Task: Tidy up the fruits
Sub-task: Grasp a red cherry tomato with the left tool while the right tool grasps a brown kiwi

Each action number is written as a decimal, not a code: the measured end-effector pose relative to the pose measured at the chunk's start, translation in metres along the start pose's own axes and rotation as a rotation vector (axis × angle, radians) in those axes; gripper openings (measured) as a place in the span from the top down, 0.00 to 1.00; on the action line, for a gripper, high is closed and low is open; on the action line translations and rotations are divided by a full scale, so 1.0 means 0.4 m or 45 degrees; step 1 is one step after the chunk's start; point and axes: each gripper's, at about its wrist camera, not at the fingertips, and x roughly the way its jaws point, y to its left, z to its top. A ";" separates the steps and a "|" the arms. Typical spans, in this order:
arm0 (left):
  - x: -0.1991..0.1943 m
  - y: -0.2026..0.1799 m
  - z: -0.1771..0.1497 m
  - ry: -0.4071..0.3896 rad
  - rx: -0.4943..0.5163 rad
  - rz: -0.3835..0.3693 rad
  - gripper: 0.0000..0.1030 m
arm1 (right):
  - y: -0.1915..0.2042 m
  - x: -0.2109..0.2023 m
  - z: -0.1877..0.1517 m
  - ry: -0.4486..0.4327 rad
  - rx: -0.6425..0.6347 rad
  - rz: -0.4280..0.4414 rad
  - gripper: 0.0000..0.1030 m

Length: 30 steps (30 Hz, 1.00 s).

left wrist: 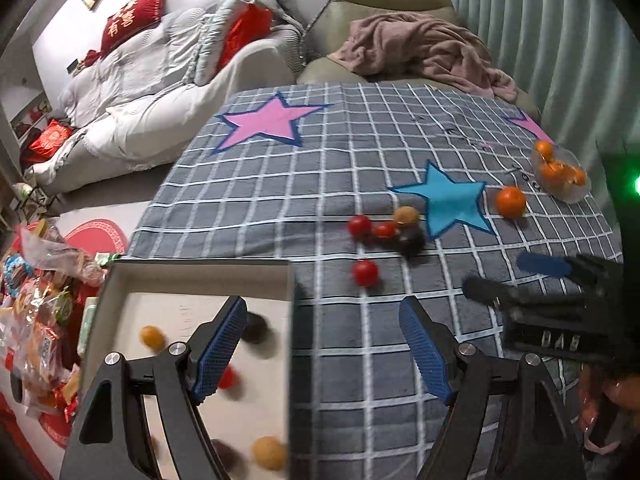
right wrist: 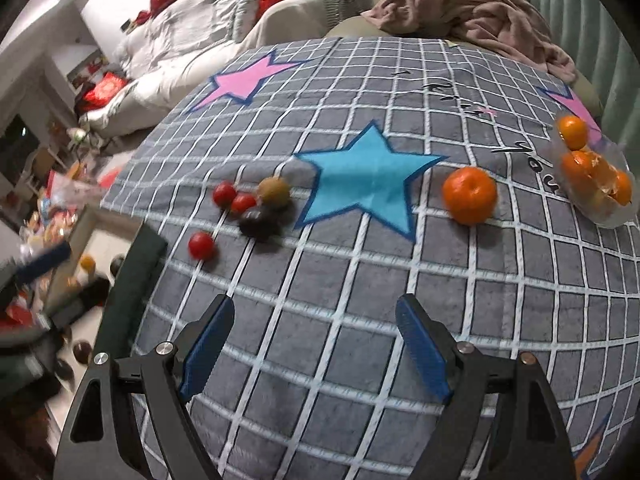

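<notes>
On the grey checked cloth point(right wrist: 360, 280) lie three red tomatoes point(right wrist: 201, 245), a brown kiwi point(right wrist: 274, 191), a dark fruit point(right wrist: 259, 224) and an orange point(right wrist: 469, 195). A clear bag of oranges point(right wrist: 596, 176) sits at the right. In the left wrist view the same cluster point(left wrist: 384, 230) and orange point(left wrist: 511, 201) show. My left gripper point(left wrist: 324, 344) is open and empty above the edge of a white box point(left wrist: 192, 276) holding several fruits. My right gripper point(right wrist: 316, 344) is open and empty over the cloth; it also shows in the left wrist view point(left wrist: 516, 276).
A pink blanket point(right wrist: 472, 12) lies on the sofa beyond the table. A white-covered couch with red cushions point(left wrist: 132, 20) stands at the left. Snack packets point(left wrist: 36, 304) pile on the floor beside the box.
</notes>
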 end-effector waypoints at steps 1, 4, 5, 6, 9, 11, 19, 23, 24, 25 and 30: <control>0.011 -0.010 0.001 0.006 -0.002 0.006 0.23 | -0.004 0.004 0.013 -0.004 0.017 0.018 0.17; 0.039 -0.032 0.003 0.014 -0.012 0.033 0.23 | 0.002 0.016 0.047 -0.015 0.018 0.054 0.18; 0.049 -0.040 0.004 0.014 -0.010 0.048 0.23 | 0.007 0.021 0.058 -0.018 0.014 0.064 0.18; 0.056 -0.045 0.003 0.012 -0.006 0.060 0.23 | 0.011 0.028 0.067 -0.017 0.009 0.072 0.21; 0.080 -0.063 0.005 0.002 0.002 0.105 0.23 | 0.016 0.057 0.094 0.003 0.027 0.119 0.32; 0.098 -0.073 0.009 0.004 0.002 0.118 0.23 | 0.012 0.078 0.105 0.017 0.065 0.156 0.35; 0.169 -0.094 0.018 0.027 -0.005 0.158 0.23 | 0.031 0.149 0.129 0.035 0.077 0.187 0.46; 0.193 -0.088 0.009 0.028 -0.053 0.127 0.23 | 0.039 0.166 0.133 0.031 0.062 0.220 0.73; 0.193 -0.087 0.008 0.023 -0.058 0.124 0.27 | 0.043 0.163 0.130 0.018 0.044 0.214 0.73; 0.193 -0.089 0.008 0.018 -0.057 0.105 0.33 | 0.044 0.161 0.126 0.008 0.033 0.214 0.73; 0.190 -0.117 0.013 0.022 -0.020 0.044 0.73 | 0.000 0.119 0.103 -0.030 0.092 0.264 0.73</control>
